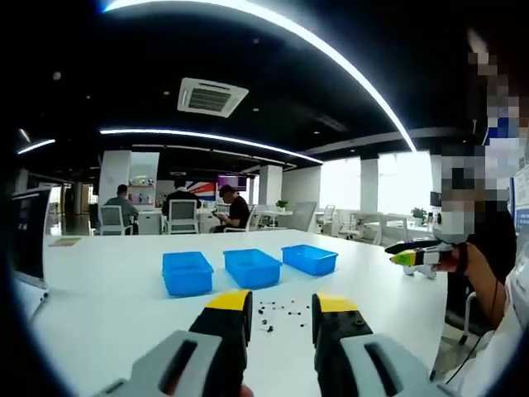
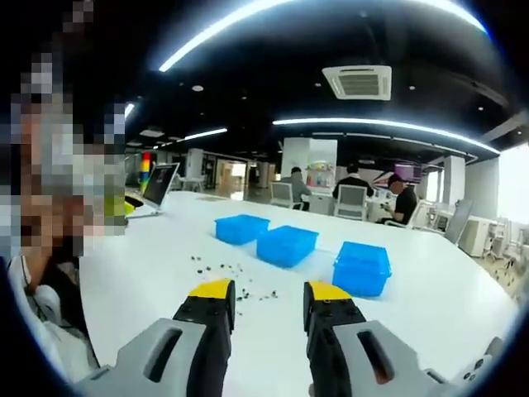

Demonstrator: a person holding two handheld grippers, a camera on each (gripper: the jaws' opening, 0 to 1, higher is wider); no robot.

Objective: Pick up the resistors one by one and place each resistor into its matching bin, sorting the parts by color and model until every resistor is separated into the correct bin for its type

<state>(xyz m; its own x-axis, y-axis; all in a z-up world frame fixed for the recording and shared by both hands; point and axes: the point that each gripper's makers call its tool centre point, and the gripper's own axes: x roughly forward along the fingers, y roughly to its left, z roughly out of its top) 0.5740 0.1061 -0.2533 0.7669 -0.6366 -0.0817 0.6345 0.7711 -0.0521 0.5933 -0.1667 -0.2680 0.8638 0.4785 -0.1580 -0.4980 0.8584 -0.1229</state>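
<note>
We see right gripper (image 2: 269,302), yellow-tipped black jaws parted, nothing between. Beyond: small dark scattered resistors (image 2: 235,277) on white table (image 2: 430,306); three blue plastic bins (image 2: 287,245) in row.

Open office: dark ceiling (image 1: 273,74), curved light strips (image 1: 331,58), bright windows (image 1: 405,182).

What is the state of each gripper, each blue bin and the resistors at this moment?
Left gripper: open, fingers apart, holding nothing.
Right gripper: open, fingers apart, holding nothing.
Three blue bins: upright on the white table, in a row; their insides are not visible.
Resistors: loose, scattered on the table in front of the bins, not yet sorted.
Laptop: lid open, at the table's far end.
</note>
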